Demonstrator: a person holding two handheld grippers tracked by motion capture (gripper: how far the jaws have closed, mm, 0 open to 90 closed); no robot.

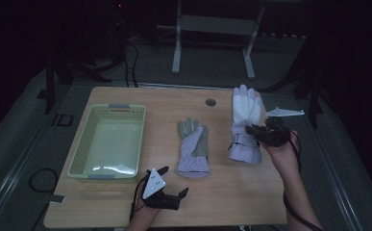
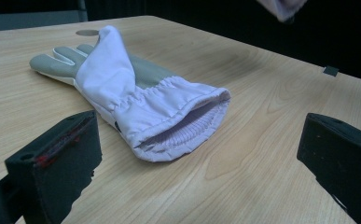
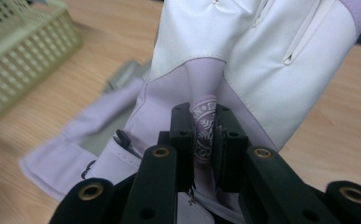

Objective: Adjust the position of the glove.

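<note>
Lifting white glove (image 1: 245, 113) right of basket (image 1: 107, 142), right tongs (image 3: 202, 135) pinched on its fabric, left tongs (image 1: 170, 185) wide; next, carrying it over the basket

A lilac glove (image 2: 136, 100) lies on the table (image 2: 262, 116) beyond wide-apart jaws.

the room was dim; a wooden table (image 1: 126, 211) stood on grey floor (image 1: 25, 144), with a white metal frame (image 1: 176, 48) behind it.
</note>
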